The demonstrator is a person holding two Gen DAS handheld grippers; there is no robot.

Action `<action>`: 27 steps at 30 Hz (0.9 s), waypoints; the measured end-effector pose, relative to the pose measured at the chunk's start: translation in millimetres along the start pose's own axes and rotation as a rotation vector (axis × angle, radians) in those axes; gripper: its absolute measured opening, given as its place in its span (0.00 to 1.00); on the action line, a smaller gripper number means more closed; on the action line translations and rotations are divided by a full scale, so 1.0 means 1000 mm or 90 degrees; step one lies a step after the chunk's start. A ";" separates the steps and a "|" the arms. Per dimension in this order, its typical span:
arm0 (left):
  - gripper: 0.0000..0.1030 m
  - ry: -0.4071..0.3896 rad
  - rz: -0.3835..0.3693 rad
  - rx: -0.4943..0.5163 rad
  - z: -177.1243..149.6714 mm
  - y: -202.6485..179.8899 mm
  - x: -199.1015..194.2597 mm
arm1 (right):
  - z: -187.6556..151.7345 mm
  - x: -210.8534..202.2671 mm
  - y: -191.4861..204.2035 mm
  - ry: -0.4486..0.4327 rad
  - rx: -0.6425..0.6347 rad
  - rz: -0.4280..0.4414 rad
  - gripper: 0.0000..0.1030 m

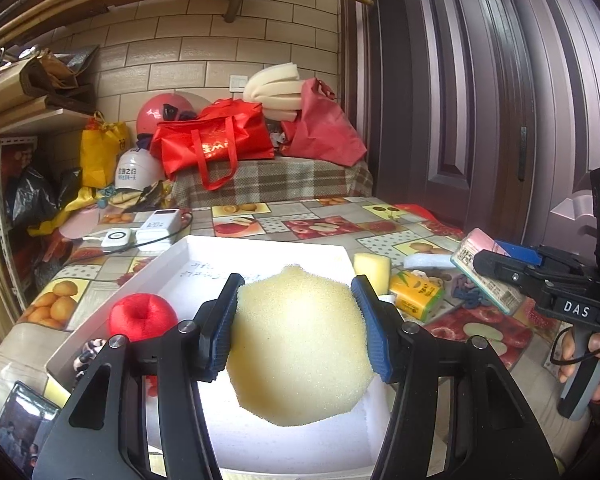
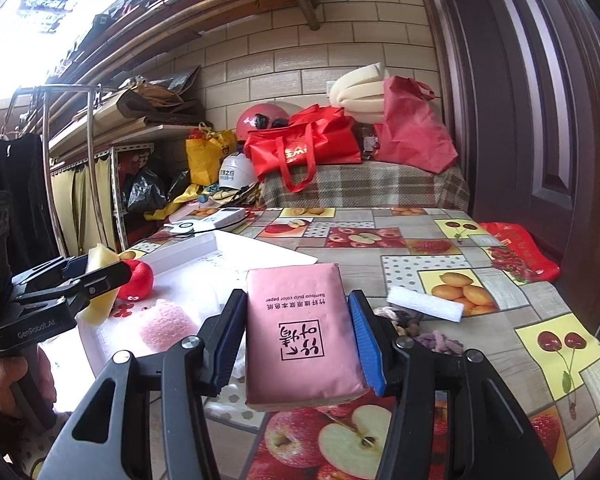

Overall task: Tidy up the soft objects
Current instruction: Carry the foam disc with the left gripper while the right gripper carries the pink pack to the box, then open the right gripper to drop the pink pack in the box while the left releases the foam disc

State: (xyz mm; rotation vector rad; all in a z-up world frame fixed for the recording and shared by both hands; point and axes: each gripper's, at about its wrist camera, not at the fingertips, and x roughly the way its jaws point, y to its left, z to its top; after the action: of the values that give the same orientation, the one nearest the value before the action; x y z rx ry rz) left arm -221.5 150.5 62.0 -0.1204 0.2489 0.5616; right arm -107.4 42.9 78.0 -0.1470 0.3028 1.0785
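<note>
My left gripper [image 1: 298,320] is shut on a round yellow sponge [image 1: 300,348] and holds it above the white tray [image 1: 268,246]. A red plush apple [image 1: 142,316] lies at the tray's left; it also shows in the right wrist view [image 2: 137,280] beside a pink fluffy piece [image 2: 166,324]. My right gripper [image 2: 296,340] is shut on a pink tissue pack [image 2: 300,336], held above the table's fruit-print cloth, right of the tray. The right gripper also shows in the left wrist view [image 1: 496,268] with the pack [image 1: 486,272].
On the cloth right of the tray lie a small yellow sponge block [image 1: 372,268], a yellow tissue pack [image 1: 418,296], a white foam strip [image 2: 424,304] and a knitted purple piece [image 2: 436,338]. Power banks [image 1: 156,228] sit behind the tray. Red bags [image 1: 216,140] stand at the back.
</note>
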 end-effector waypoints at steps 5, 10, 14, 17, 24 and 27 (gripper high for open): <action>0.53 0.000 0.028 -0.011 0.000 0.017 -0.001 | 0.001 0.013 0.014 0.017 -0.005 0.025 0.51; 0.53 0.006 0.062 -0.027 -0.001 0.039 0.002 | 0.001 0.036 0.029 0.050 0.005 0.063 0.50; 0.53 0.013 0.082 -0.044 -0.001 0.058 0.005 | -0.002 0.055 0.038 0.072 0.014 0.073 0.50; 0.53 0.014 0.087 -0.064 -0.001 0.071 0.007 | 0.000 0.057 0.047 0.060 -0.006 0.077 0.50; 0.53 0.014 0.092 -0.076 -0.001 0.079 0.009 | 0.004 0.064 0.064 0.053 -0.042 0.089 0.50; 0.54 0.018 0.093 -0.061 -0.001 0.077 0.012 | 0.006 0.072 0.071 0.055 -0.049 0.096 0.51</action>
State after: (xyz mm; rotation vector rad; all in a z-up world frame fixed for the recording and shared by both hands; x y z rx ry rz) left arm -253.3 221.2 54.5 -0.2042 0.2589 0.7174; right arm -137.3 138.1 63.5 -0.2426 0.3554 1.2362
